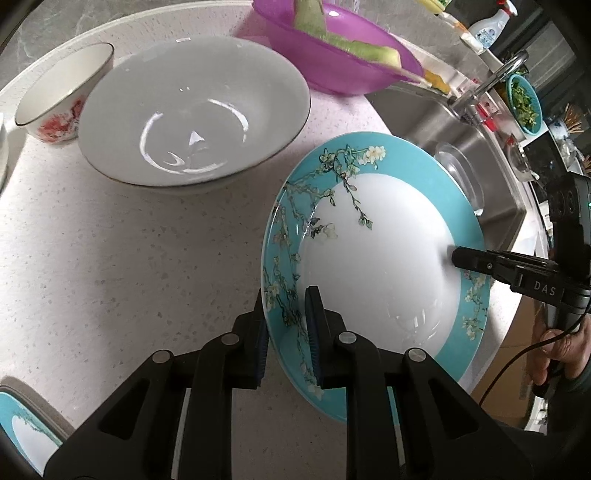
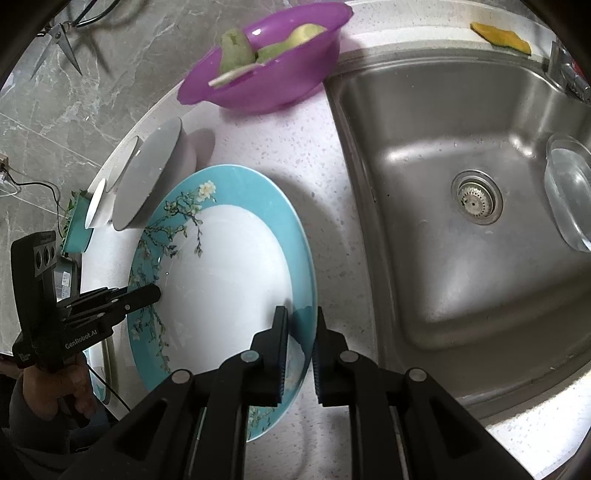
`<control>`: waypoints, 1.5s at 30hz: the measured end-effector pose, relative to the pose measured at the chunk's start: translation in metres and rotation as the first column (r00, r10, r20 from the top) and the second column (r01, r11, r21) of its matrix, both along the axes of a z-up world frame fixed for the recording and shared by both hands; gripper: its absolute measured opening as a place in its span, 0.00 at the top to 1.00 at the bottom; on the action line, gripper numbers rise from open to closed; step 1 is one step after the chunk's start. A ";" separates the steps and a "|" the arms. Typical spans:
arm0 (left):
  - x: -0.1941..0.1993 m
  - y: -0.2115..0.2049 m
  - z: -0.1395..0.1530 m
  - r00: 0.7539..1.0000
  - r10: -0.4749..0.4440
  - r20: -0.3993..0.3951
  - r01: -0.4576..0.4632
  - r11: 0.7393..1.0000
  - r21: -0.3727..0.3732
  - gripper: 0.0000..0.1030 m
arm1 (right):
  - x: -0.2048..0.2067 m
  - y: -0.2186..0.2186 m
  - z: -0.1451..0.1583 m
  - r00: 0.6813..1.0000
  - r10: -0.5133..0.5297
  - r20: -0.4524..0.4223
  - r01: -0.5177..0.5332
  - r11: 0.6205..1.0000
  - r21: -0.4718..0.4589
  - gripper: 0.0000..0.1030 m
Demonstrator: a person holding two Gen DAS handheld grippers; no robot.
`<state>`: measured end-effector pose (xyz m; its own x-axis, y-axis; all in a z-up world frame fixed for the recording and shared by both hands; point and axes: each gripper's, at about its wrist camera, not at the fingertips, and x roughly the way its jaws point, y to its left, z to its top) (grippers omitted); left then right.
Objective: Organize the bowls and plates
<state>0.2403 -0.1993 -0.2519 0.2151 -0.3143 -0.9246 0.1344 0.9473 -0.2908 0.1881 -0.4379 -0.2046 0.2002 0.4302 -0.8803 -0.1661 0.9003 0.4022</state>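
The blue plate (image 1: 373, 236), in the lower right of the left view above the desk (image 1: 129, 258), is gripped on opposite rims by the jaws of the left gripper (image 1: 286, 332) and right gripper (image 2: 299, 354), with the gray bowl (image 1: 195, 114) toward the upper left.

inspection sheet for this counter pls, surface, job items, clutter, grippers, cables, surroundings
surface: pale speckled countertop, beside a steel sink.
job's things: teal floral plate held between both grippers; grey bowl; small red-flower bowl; second teal plate at the counter edge.
clutter: purple bowl with green peelings; orange peel behind the sink; clear glass dish in the sink.
grippers: left gripper jaws straddle the plate's near rim; right gripper jaws straddle the opposite rim.
cables: black cable by the right hand.
surroundings: scissors on the grey marble wall; faucet; spray bottle.
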 end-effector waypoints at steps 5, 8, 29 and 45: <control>-0.010 0.012 0.018 1.000 0.012 0.012 -0.012 1.000 -0.010 0.84 | -0.004 0.007 0.017 1.000 0.017 0.016 -0.017 1.000 0.001 0.86; -0.017 0.021 0.026 1.000 0.020 0.017 -0.020 1.000 -0.012 0.84 | -0.007 0.014 0.024 0.999 0.031 0.021 -0.031 1.000 0.002 0.86; -0.094 0.139 0.066 0.983 0.177 0.041 -0.176 0.984 -0.015 0.84 | -0.022 0.115 0.051 0.980 0.197 0.038 -0.197 0.980 -0.004 0.86; -0.153 0.244 0.072 0.947 0.318 0.040 -0.318 0.948 -0.001 0.83 | -0.036 0.210 0.052 0.940 0.339 0.033 -0.340 0.940 0.008 0.86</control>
